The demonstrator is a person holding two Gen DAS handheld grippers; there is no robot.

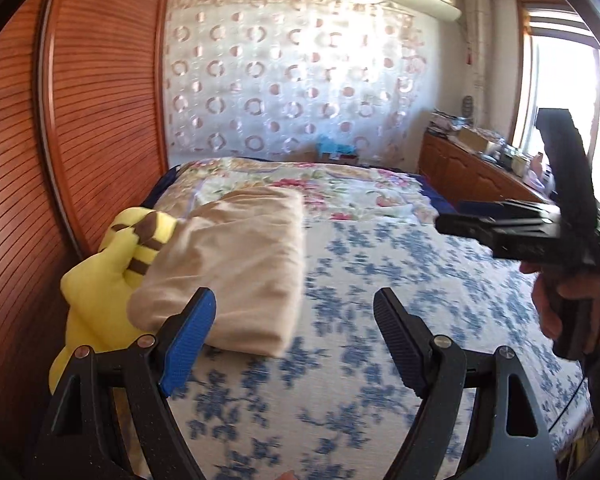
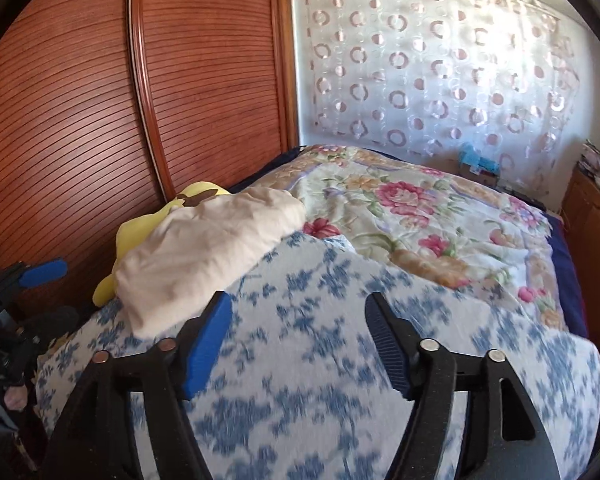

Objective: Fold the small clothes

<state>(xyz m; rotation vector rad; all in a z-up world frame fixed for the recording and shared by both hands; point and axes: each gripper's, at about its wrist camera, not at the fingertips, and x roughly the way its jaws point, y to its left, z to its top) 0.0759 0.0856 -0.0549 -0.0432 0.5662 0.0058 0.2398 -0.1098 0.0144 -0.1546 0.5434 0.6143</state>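
Both our tools, left [image 1: 294,312] and right [image 2: 296,316], gape wide and empty over the bed [image 1: 360,280]; only the left view shows a hand [image 1: 572,300] beside the folded cloth [image 1: 236,264].

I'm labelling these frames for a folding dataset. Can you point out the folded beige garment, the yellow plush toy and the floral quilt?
folded beige garment [image 1: 236,264], left wrist view, middle of its top face.
yellow plush toy [image 1: 100,292], left wrist view, its yellow body.
floral quilt [image 2: 420,216], right wrist view, flowered middle.
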